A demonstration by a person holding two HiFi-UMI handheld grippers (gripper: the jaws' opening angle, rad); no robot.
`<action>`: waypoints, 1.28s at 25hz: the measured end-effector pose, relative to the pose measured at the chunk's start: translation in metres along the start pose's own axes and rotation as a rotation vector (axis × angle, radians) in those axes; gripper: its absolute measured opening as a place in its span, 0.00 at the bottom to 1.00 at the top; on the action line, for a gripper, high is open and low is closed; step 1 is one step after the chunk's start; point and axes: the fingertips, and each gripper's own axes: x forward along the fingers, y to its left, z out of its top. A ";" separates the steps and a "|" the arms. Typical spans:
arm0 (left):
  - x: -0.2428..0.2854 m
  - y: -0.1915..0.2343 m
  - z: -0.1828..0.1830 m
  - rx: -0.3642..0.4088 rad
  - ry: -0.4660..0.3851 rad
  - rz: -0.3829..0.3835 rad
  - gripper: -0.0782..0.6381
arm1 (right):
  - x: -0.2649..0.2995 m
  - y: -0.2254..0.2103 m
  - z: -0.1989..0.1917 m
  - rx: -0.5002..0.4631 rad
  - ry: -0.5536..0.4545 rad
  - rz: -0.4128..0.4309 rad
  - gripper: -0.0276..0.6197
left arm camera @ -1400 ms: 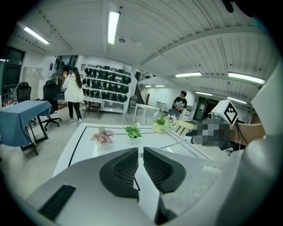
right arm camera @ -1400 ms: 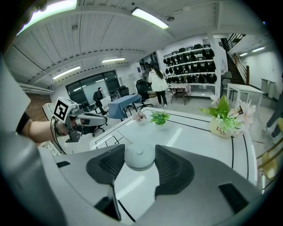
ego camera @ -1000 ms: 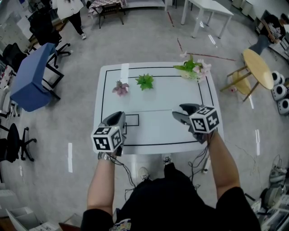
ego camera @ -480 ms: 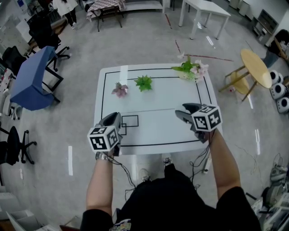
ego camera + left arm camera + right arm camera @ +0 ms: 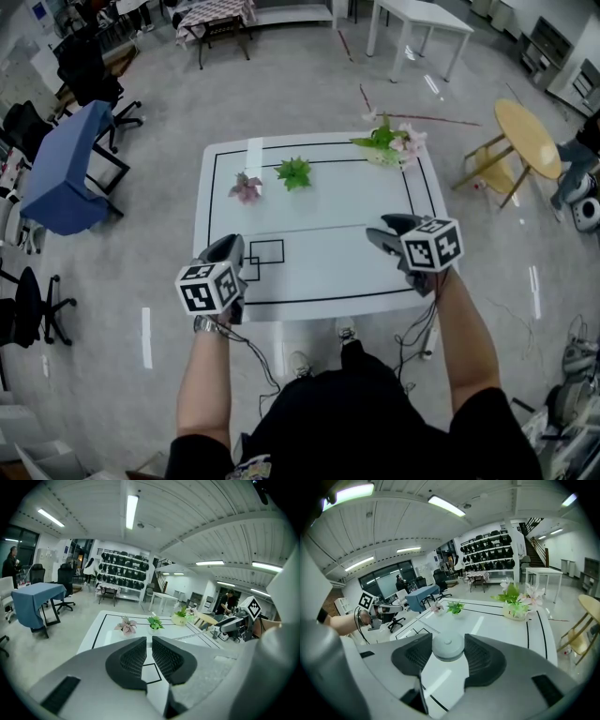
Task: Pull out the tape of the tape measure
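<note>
The left gripper (image 5: 149, 644) has its jaws drawn almost together, with only a slit between the pads, and pinches the free end of the tape (image 5: 309, 231). The tape runs as a thin pale line above the table to the right gripper (image 5: 378, 228), whose jaws stand fairly wide, clamped on the round grey case (image 5: 448, 646) of the tape measure. I judge the blade thin, springy and slick, apt to slip from the pads or snap back if released, so its end tab is the place to hold. The case looks light, hard and smooth, best taken across its rim, as here. The white table (image 5: 319, 277) is glossy and marked with black lines, with a pink plant (image 5: 247, 186), a green plant (image 5: 293, 172) and a pot of flowers (image 5: 389, 145) along its far edge. Around it lie a grey floor, a blue-draped table (image 5: 61, 178) at left and a round wooden table (image 5: 530, 141) at right
</note>
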 end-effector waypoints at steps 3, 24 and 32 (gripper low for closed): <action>-0.003 0.001 0.000 -0.006 -0.001 0.011 0.16 | -0.005 0.001 0.001 -0.001 -0.001 -0.002 0.37; 0.002 0.015 -0.009 -0.017 0.012 0.068 0.16 | -0.019 -0.026 -0.016 0.030 -0.002 -0.040 0.37; 0.014 0.019 -0.019 -0.020 0.032 0.076 0.16 | -0.010 -0.035 -0.026 0.042 0.007 -0.045 0.37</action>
